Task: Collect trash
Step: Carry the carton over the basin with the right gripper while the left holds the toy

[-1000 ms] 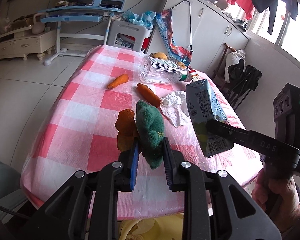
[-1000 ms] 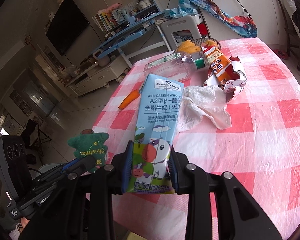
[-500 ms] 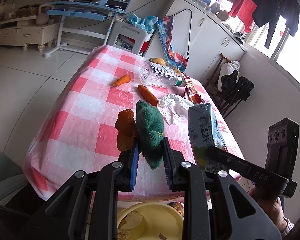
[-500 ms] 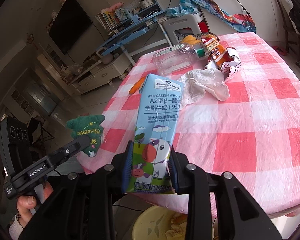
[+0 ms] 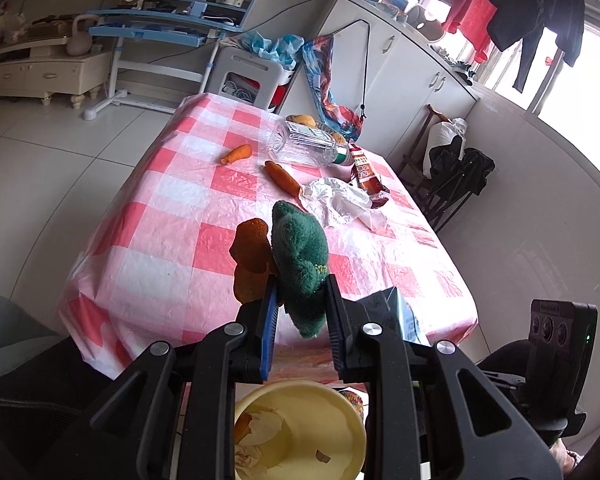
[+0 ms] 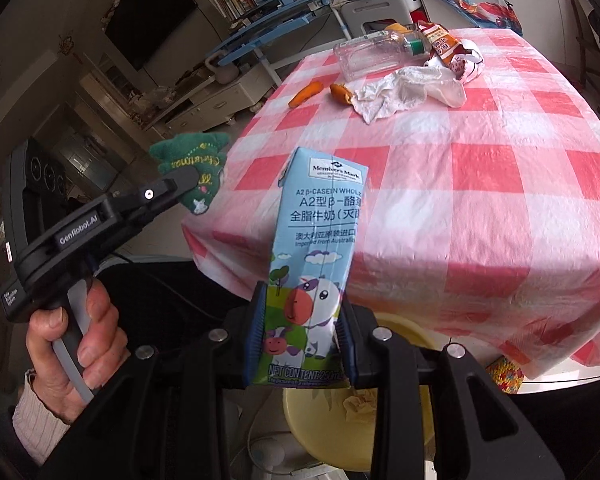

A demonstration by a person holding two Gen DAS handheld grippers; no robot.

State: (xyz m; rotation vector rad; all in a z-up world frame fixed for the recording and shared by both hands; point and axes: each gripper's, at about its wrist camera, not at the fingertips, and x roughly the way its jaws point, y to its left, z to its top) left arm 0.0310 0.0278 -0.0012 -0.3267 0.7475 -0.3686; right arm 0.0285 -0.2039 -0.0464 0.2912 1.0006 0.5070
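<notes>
Two items are in hand at once, both off the table & over the bin. L gripper is clamped on a green plush w/ a brown bit beside it; R gripper is clamped on the milk carton, held upright by its lower end. Bin is yellow, sits on the floor just off the near table edge, right under both sets of jaws; it already has crumpled paper & scraps in it. So the step in hand, as I read it, is the carry-to-bin leg, about at the drop point. Next move calls for lining each load over the bin mouth & spreading the jaws, prob. one at a time so the carton doesn't clip the rim; carton is tall, so tipping it down first would help. Plush is soft, may cling to a pad. Whether the plush counts as trash I can't tell. Left on the table, well apart from the bin: clear bottle, crumpled tissue, snack wrapper, 2 carrots. Task looks early; most of the trash isn't collected yet.
</notes>
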